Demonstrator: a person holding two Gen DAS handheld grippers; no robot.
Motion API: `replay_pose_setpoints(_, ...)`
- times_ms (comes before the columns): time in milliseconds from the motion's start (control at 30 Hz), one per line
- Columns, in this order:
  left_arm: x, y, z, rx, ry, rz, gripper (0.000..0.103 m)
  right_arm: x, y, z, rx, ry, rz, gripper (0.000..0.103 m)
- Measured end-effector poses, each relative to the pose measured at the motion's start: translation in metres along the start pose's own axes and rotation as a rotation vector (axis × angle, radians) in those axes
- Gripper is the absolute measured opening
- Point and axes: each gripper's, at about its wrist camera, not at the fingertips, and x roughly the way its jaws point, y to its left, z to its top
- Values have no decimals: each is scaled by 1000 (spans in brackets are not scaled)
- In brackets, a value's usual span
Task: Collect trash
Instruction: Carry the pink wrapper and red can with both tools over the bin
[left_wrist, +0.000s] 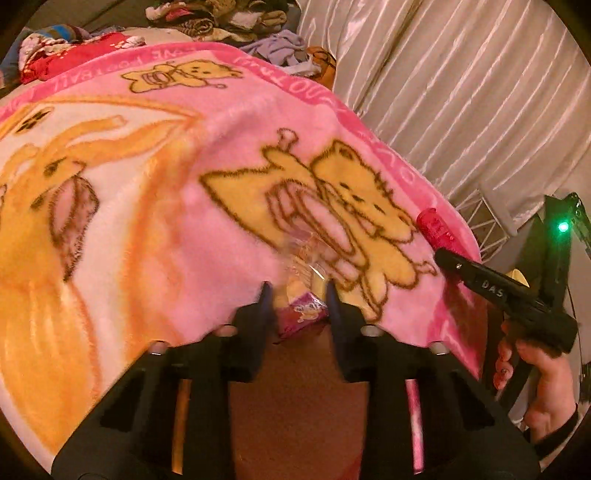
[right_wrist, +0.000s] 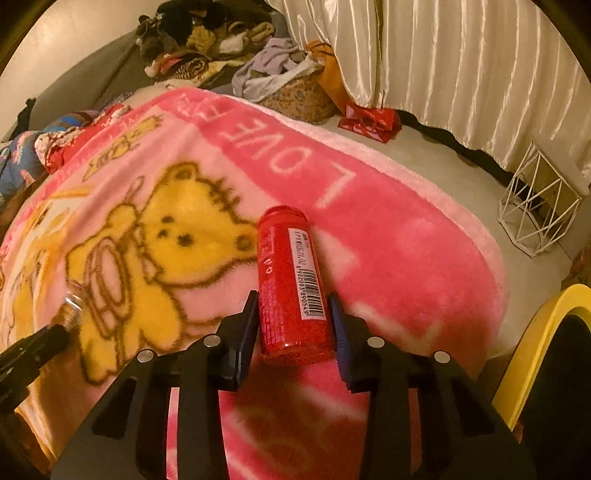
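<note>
Red plastic bottle (right_wrist: 293, 284) lies on its side on the pink blanket (right_wrist: 399, 266), cap toward 12 o'clock, base sitting between the jaws of my right gripper (right_wrist: 293, 306). The jaws look pressed to its sides, so I read that as a pinch on the bottle. At 9 o'clock from it, a clear crinkly wrapper (left_wrist: 303, 273) with a purple printed patch lies on the bear print, and my left gripper (left_wrist: 295, 295) is pinching its near end.

The left view shows the right gripper (left_wrist: 448, 264) at 3 o'clock with a hand (left_wrist: 546, 391) on its handle. A basket (right_wrist: 299, 98) of clothes sits at 12 o'clock, and a white wire stand (right_wrist: 535, 214) at 2 o'clock on the floor.

Risks, as I judge them: the bottle is round and smooth and held near its base, so it could roll or slip out on lifting. The wrapper is thin and may tear or slide free. Either jaw could snag the fluffy blanket and drag it up.
</note>
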Motion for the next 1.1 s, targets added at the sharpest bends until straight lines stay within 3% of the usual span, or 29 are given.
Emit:
replay_pose_setpoints(567,-26,-71,1,141,-71,-145,18,-94,-24,-31,111,-190,107,32)
replay_pose_setpoints(1100,-38,-151,-14,296,-77,-246,18,-150,-86,-62,253,-273,55,32)
